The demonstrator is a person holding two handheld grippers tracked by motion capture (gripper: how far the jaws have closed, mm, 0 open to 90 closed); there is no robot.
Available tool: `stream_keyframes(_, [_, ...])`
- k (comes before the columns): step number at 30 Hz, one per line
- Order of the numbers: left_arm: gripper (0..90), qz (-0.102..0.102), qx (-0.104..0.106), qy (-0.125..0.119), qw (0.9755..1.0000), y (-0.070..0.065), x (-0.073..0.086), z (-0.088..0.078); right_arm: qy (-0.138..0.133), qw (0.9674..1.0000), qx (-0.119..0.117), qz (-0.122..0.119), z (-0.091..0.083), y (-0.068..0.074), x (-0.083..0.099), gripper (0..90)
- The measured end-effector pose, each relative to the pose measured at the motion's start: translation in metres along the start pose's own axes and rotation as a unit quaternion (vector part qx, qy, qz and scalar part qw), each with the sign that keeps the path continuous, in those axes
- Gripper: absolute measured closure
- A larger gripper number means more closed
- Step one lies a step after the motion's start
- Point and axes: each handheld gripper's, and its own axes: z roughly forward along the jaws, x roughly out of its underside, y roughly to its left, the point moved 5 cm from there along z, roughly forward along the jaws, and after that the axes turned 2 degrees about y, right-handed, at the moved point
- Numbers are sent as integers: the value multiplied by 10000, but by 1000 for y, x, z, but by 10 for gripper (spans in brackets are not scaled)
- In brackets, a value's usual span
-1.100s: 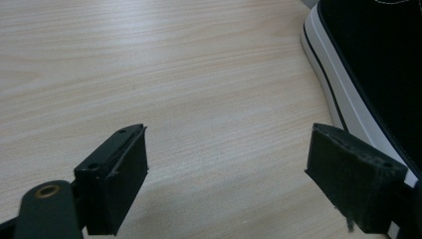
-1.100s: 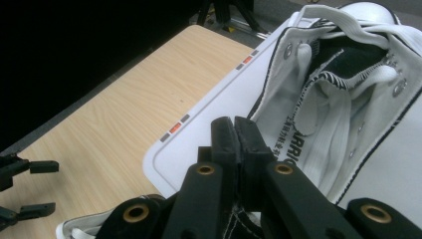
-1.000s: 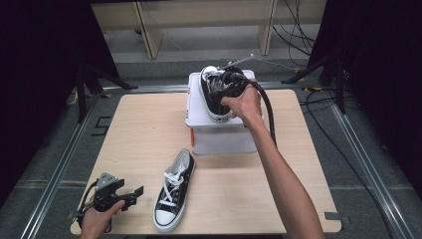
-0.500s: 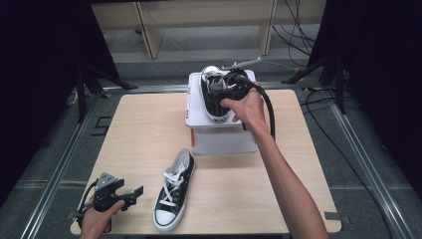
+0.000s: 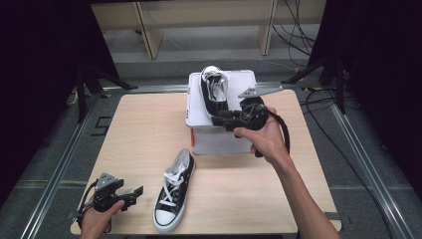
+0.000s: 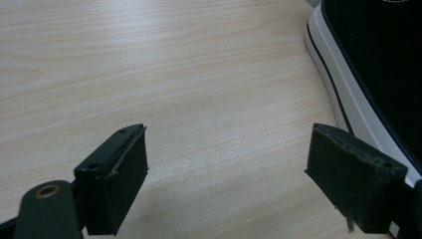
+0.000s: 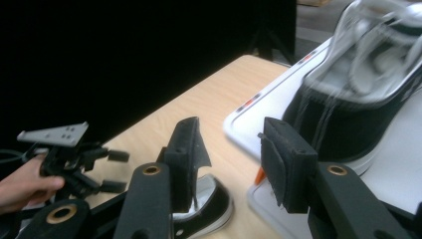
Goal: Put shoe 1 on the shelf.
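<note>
Your right tongs (image 5: 217,119), jaws just spread and empty, sit beside the black canvas sneaker (image 5: 214,92) atop the white lidded box (image 5: 219,137). The second black sneaker (image 5: 174,189) lies toe toward you near that box, closest to your gaping, empty left tongs (image 5: 133,194).

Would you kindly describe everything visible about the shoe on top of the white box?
The shoe is a black canvas low-top sneaker with a white rubber sole, white toe cap, pale lining and white laces hanging loose. It stands upright on its sole on the lid of the white box, toe pointing away from the person. The right gripper sits just beside its heel, jaws apart, nothing between them.
</note>
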Motion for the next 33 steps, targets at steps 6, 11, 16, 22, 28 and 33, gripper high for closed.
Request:
stream_keyframes(6, [156, -42, 9, -33, 10000, 2, 1, 1, 112, 9996, -187, -161, 10, 7, 32, 585])
stream_keyframes(11, [155, -58, 34, -78, 9999, 2, 0, 1, 210, 9991, -317, -176, 18, 12, 55, 585])
stream_keyframes(16, [155, -23, 47, -83, 10000, 2, 0, -1, 436, 9974, -533, -204, 31, 15, 76, 574])
stream_keyframes(22, [155, -18, 40, -67, 10000, 2, 0, 0, 532, 9962, -634, -257, 43, 15, 89, 563])
stream_keyframes(28, [155, -38, 75, -96, 9999, 2, -1, -1, 761, 9937, -716, -395, 59, 24, 99, 539])
stream_keyframes(33, [155, -45, 69, -110, 9999, 2, -2, 0, 907, 9904, -894, -534, 76, 34, 106, 530])
